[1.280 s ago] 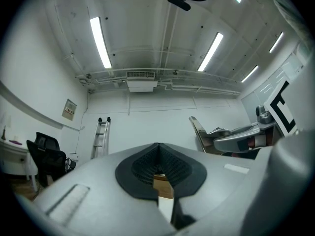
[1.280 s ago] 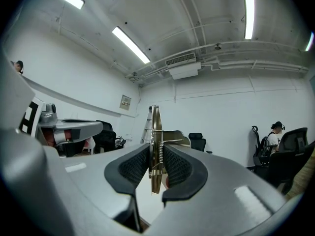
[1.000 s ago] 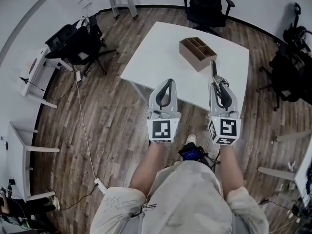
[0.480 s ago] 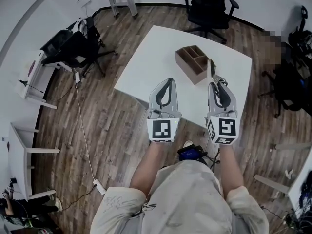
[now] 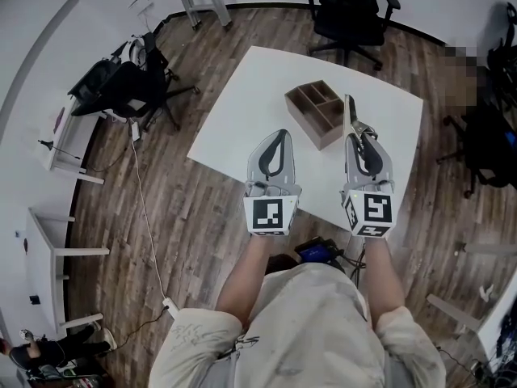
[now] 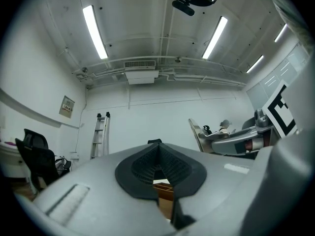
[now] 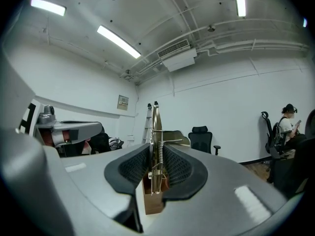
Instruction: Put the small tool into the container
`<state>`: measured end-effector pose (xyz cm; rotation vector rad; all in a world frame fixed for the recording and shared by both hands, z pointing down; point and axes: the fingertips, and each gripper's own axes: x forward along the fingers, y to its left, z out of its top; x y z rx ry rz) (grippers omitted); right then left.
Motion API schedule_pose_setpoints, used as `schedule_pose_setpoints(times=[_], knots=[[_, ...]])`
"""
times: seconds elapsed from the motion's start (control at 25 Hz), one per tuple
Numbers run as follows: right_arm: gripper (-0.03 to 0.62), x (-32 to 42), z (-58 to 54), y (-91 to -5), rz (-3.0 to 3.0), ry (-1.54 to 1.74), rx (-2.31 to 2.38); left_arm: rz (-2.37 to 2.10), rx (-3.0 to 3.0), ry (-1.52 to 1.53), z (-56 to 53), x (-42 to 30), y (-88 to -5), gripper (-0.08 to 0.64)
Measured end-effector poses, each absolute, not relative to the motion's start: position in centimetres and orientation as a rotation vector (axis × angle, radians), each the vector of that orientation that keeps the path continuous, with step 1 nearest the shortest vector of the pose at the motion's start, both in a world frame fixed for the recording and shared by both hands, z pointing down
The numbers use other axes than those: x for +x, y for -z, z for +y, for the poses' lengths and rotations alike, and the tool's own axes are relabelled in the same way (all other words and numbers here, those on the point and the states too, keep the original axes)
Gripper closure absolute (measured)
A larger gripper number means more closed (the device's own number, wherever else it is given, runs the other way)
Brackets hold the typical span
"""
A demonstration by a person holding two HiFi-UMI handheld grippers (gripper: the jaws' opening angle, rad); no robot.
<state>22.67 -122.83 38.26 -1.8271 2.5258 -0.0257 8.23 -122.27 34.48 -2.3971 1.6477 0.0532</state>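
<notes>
Wood-floored room, one white counter (image 5: 242,103), bearing one brown wooden container (image 5: 320,113) divided into compartments; their contents cannot be made out. Two grippers are held side by side at the counter's near edge: the left gripper (image 5: 273,136) has its jaws closed together on nothing. The right gripper (image 5: 360,131) clamps the one tool (image 5: 349,113), a slim metal piece with a coil spring, whose tip projects forward beside the container's right corner.
</notes>
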Motion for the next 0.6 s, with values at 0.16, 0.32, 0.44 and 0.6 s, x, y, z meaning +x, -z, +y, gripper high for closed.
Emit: schedule_pose_setpoints(times=[0.16,0.32,0.44,0.6], knots=[[0.505,22.2,-123.4,-39.7,2.519,0.034,-1.817,1.647,-2.408,-0.034,-122.6,8.0,-35.7,0.554],[0.503,21.4,-125.6,-41.3,2.516,0.029,-1.817,1.636,-2.402,-0.049,-124.9,7.2,-37.3,0.554],[0.505,19.3,-128.2,-42.7,2.521,0.023,-1.830,1.616,-2.405,-0.062,-127.5,5.3,-38.8,0.554],[0.503,7.2,-136.0,-40.0,2.536,0.007,-1.867,1.602,-2.433,-0.070,-135.3,-6.5,-36.0,0.554]])
